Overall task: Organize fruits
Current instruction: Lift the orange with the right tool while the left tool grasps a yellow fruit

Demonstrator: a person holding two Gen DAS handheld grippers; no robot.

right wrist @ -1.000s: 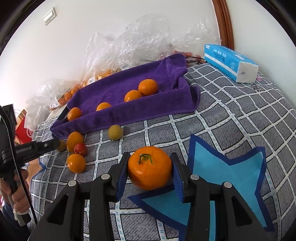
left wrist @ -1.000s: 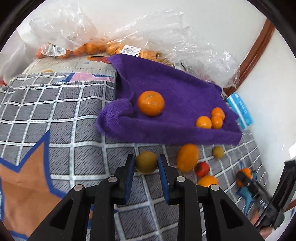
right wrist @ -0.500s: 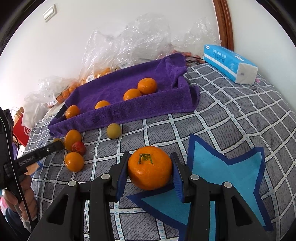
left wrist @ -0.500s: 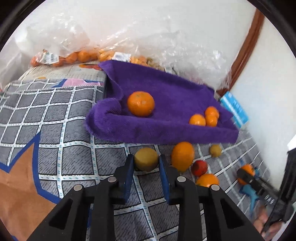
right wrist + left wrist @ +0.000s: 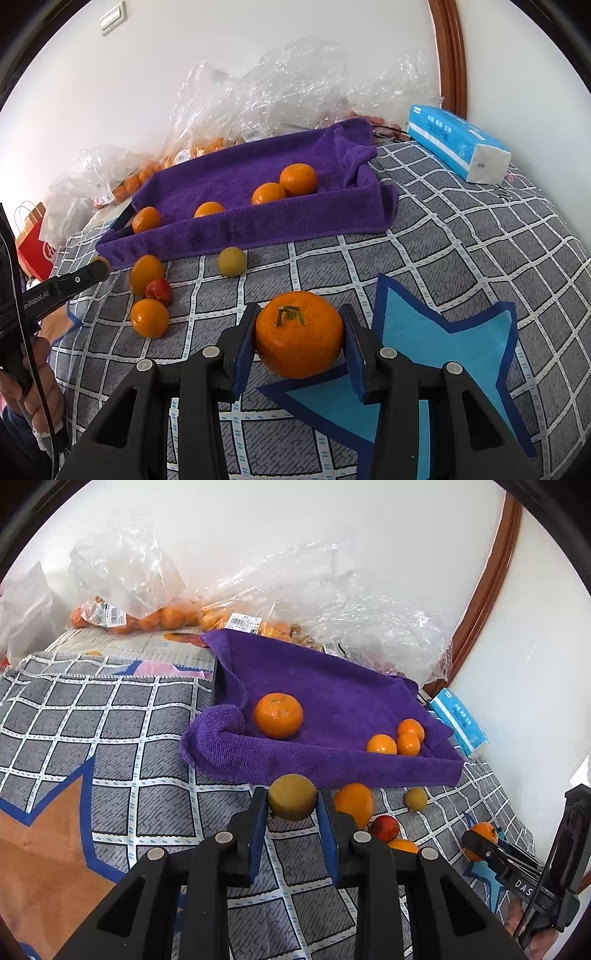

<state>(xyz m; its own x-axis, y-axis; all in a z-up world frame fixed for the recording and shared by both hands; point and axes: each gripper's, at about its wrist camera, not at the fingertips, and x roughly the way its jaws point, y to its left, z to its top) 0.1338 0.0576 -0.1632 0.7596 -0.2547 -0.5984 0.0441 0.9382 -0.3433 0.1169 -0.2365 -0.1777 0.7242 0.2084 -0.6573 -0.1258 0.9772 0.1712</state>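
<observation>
A: Left gripper (image 5: 291, 801) clamped on a yellow-green fruit (image 5: 291, 796), pads pressing its two sides at the widest part. Held just in front of the purple towel (image 5: 332, 701), near its front fold.

B: Noted. Looks lifted off the quilt (image 5: 110, 720), though hard to tell for sure. Small, round, smooth skin; probably light and firm. Likely to squirt out if gripped off-centre, so best kept across the middle.

A: Right gripper (image 5: 298, 341) closed on a tangerine (image 5: 298, 334), stem up, pads on opposite flanks. Sits low over the quilt, beside the blue star patch (image 5: 443, 343).

B: Bigger, loose-skinned by the look of it. Soft peel, some give under the pads; would bruise or dent under hard squeezing. Grip across the equator, as now, seems right. Heavier than the small ones, still an easy carry.

A: On the towel: four oranges seen from the right view, one large (image 5: 298, 179), three smaller. Towel rim raised, draped over something tray-like.

B: Still loose on the quilt: an oval orange fruit (image 5: 146, 273), a red one (image 5: 159, 290) touching it, a round orange one (image 5: 149, 317) just below, a second yellow-green one (image 5: 231, 261) near the towel edge.

A: Soft quilt, so little rolling expected there. On the towel, round fruit may roll toward the low side.

B: Bagged fruit (image 5: 147, 616) behind the towel, tissue pack (image 5: 458, 144) to the right. Untouched.
</observation>
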